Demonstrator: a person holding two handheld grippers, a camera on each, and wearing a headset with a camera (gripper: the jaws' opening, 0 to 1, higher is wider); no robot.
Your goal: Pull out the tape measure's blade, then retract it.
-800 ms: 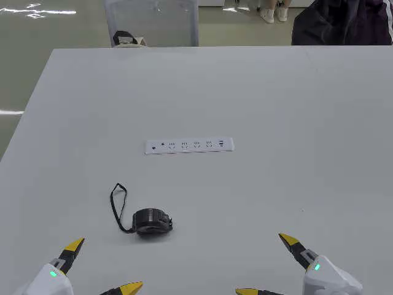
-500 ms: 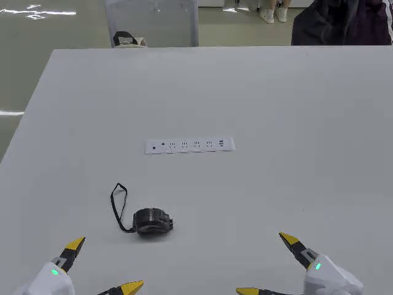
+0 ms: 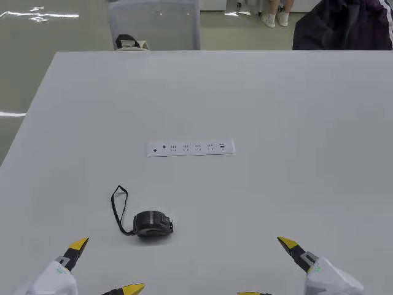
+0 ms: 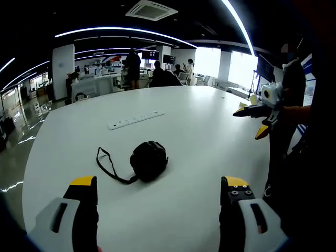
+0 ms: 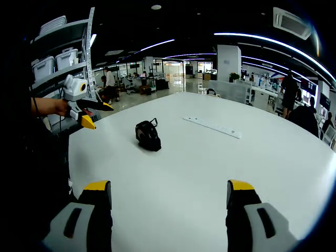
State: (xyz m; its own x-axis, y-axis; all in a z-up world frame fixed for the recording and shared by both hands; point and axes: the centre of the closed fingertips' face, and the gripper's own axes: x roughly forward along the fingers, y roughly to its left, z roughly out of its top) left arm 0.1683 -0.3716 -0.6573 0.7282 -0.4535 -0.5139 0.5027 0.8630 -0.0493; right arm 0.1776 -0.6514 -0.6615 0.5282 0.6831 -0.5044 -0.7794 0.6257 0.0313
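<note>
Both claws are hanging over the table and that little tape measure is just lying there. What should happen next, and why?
Probably bring the left claw forward and close it on the body of the tape measure. That claw is the nearer one. Both it and the right claw are open and empty, the tape measure lies free on the table, and nothing has been pulled out of it yet.

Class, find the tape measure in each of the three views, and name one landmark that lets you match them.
Head view: tape measure lower left of centre, strap to its left.
Left gripper view: tape measure just below centre, strap to its left.
Right gripper view: tape measure left of centre.
Shared landmark: the white power strip, lying apart from the tape measure in all three.
</note>
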